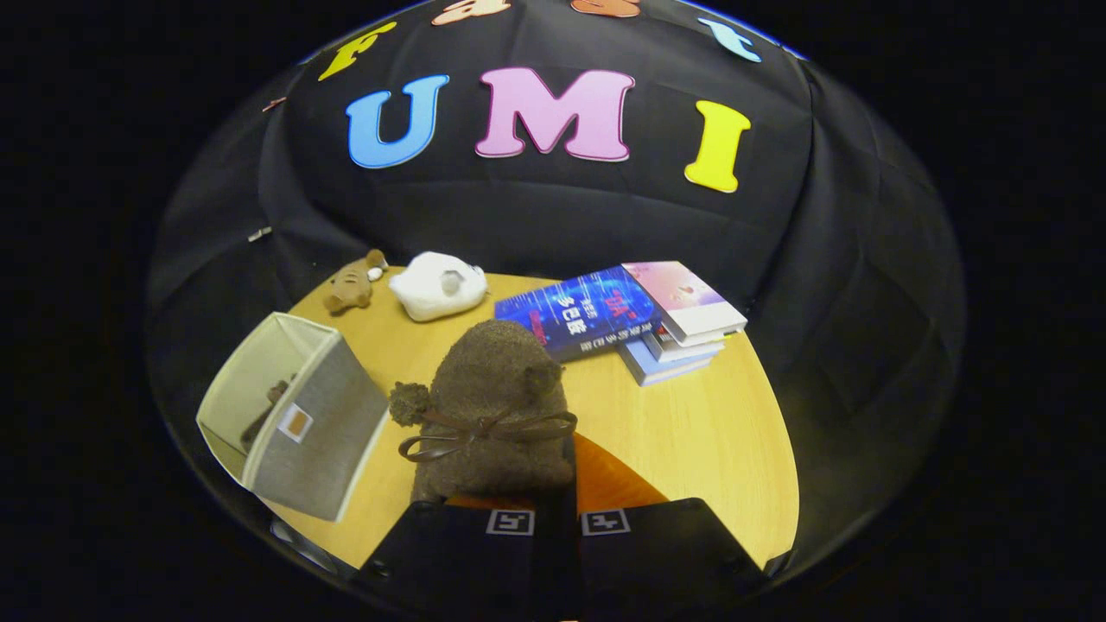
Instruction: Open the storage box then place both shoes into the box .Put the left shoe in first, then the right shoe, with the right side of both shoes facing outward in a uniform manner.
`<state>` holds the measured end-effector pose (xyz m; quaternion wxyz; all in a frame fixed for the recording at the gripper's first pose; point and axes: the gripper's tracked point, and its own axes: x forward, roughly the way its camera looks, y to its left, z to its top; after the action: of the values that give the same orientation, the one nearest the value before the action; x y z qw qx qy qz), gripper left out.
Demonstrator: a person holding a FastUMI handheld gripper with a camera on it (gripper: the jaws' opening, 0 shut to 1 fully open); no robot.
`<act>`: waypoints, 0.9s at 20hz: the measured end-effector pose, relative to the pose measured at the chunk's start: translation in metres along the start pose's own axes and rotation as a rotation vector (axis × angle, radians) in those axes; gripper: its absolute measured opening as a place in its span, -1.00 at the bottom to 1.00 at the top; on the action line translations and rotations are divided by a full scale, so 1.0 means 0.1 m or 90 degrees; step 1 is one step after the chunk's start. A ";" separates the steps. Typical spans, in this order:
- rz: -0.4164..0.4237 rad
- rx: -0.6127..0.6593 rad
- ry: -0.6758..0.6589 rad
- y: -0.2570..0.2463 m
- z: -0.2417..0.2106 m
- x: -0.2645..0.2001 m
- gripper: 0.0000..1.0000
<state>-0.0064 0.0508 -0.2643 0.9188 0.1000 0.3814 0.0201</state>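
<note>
A brown fuzzy shoe point(497, 406) with a dark ribbon bow and a pompom hangs above the table just ahead of my fingers, its orange sole point(613, 484) showing to the right. My gripper point(566, 505) is shut on the shoe's rear edge, the fingers nearly together. To the left of the shoe stands the grey fabric storage box point(315, 432), open, with a cream lining. A brown shape point(268, 406) that looks like the other shoe lies inside it, mostly hidden by the box wall.
On the wooden table point(700, 432), beyond the shoe, lie a small brown teddy point(350, 287) and a white plush toy point(439, 285). A stack of books point(631, 315) sits at the back right. The table edge runs close behind the box.
</note>
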 end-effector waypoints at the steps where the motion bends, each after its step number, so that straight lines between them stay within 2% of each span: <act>1: 0.007 -0.004 -0.015 0.14 0.15 -0.05 -0.90; 6: 0.062 0.027 -0.053 1.00 0.69 -0.23 -0.90; 10: 0.067 0.034 -0.032 1.65 0.80 -0.18 -0.90; 14: 0.092 0.032 0.005 2.35 0.66 -0.03 -0.90; 18: 0.093 0.029 0.071 2.81 0.26 0.22 -0.90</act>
<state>0.0385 0.3241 -0.2055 0.8896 0.1472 0.4240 0.0843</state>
